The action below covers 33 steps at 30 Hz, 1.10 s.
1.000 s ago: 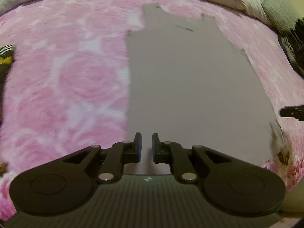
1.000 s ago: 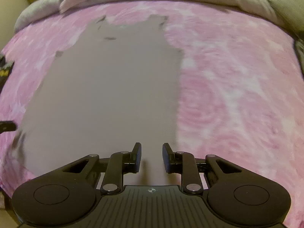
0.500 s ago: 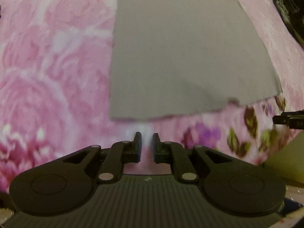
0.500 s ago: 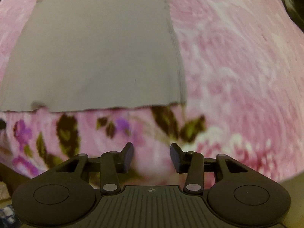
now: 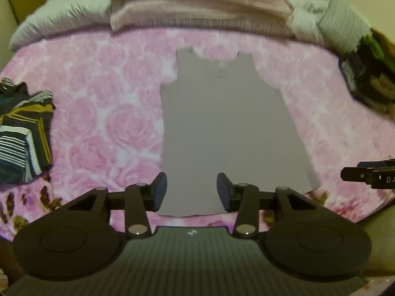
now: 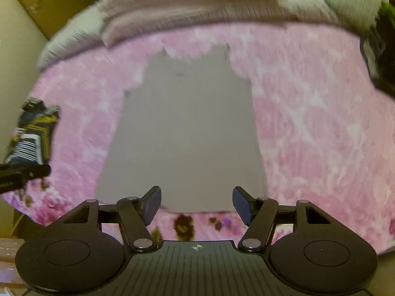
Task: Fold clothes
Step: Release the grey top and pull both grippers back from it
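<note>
A grey sleeveless top (image 5: 222,128) (image 6: 187,133) lies flat on the pink rose-patterned blanket (image 5: 103,113) (image 6: 316,128), neckline far from me, hem near the bed's front edge. My left gripper (image 5: 192,189) hovers open over the hem's left part, nothing between its fingers. My right gripper (image 6: 196,203) is open above the hem's right part, also empty. The right gripper's tip (image 5: 365,175) shows at the right edge of the left wrist view, and the left gripper's tip (image 6: 22,172) at the left edge of the right wrist view.
A stack of folded striped clothes (image 5: 22,135) (image 6: 32,133) sits at the bed's left side. Pale folded blankets and pillows (image 5: 197,7) (image 6: 197,9) line the far edge. Dark items (image 5: 365,79) lie at the far right.
Both grippers have opened wide and pulled back and up from the hem. The view now takes in the whole top and bed, where before it showed only the lower part.
</note>
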Each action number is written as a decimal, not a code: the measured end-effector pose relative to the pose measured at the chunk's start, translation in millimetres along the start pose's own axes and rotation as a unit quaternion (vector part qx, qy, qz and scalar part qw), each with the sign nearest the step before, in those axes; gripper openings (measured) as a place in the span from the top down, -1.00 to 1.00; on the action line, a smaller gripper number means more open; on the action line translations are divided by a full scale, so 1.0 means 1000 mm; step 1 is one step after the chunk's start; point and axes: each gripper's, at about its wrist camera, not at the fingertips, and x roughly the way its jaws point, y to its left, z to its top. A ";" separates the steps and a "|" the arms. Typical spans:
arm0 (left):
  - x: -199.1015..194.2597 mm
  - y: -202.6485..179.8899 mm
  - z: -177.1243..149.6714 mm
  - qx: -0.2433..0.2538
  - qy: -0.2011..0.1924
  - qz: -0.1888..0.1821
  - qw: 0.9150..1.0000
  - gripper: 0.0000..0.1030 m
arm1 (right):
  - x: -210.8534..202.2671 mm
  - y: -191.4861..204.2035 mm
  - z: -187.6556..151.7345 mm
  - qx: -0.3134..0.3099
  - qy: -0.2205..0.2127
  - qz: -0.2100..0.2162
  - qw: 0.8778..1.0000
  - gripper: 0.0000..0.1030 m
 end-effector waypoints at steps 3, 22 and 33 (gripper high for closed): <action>-0.039 -0.022 -0.012 -0.003 -0.024 0.012 1.000 0.05 | -0.039 0.005 -0.015 -0.029 -0.027 0.012 0.999 -0.21; -0.183 -0.107 -0.109 0.002 -0.065 0.034 0.997 -0.17 | -0.195 -0.007 -0.131 -0.053 -0.066 0.024 0.996 -0.26; -0.195 -0.116 -0.138 0.013 -0.049 0.037 0.998 -0.21 | -0.198 0.001 -0.154 -0.064 -0.051 0.020 0.996 -0.26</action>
